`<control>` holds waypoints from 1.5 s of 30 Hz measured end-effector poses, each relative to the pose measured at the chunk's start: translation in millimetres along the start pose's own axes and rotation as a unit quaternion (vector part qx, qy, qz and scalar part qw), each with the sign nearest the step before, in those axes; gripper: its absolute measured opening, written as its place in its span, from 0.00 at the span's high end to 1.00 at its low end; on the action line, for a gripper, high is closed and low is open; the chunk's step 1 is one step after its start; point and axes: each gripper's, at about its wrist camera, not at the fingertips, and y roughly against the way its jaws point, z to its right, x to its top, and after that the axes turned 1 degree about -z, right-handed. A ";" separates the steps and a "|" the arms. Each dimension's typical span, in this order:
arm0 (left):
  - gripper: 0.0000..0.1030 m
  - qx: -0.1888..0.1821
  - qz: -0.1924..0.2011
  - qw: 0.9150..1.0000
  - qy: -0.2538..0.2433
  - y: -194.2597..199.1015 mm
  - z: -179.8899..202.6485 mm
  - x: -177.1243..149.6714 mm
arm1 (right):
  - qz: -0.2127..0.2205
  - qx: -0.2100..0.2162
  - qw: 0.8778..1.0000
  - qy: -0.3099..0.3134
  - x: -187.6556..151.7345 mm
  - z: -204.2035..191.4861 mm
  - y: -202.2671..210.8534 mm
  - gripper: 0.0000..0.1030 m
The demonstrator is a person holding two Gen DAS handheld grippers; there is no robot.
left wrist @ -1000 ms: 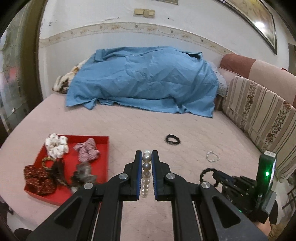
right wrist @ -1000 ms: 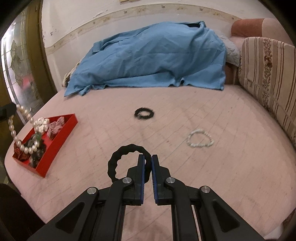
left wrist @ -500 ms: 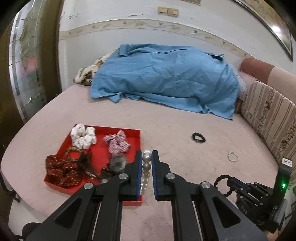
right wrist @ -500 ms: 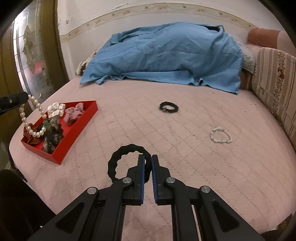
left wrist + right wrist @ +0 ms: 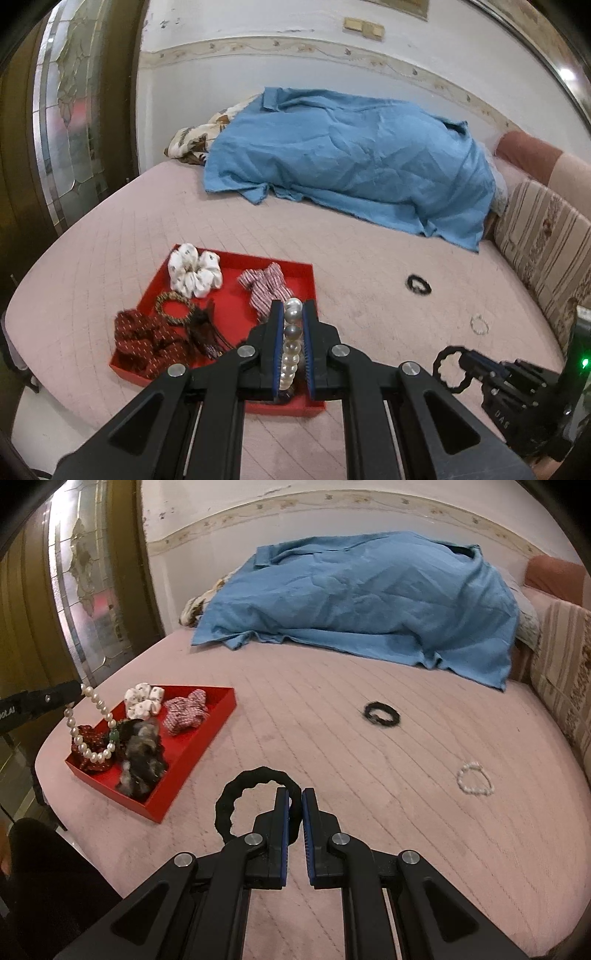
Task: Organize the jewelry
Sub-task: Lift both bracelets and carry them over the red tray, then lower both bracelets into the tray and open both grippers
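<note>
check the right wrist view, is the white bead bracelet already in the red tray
No, the white bead bracelet lies on the pink bedspread, far from the red tray.

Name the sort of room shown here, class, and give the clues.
Most likely a bedroom in a home: a wide pink quilted bed, a blue sheet draped over heaped bedding against the wall, and a striped padded headboard along one side.
</note>
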 end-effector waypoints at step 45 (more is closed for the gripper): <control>0.91 -0.026 -0.147 0.978 0.143 -180.3 -122.5 29.8 | -0.100 0.096 0.983 0.123 105.3 -128.7 -158.7 0.92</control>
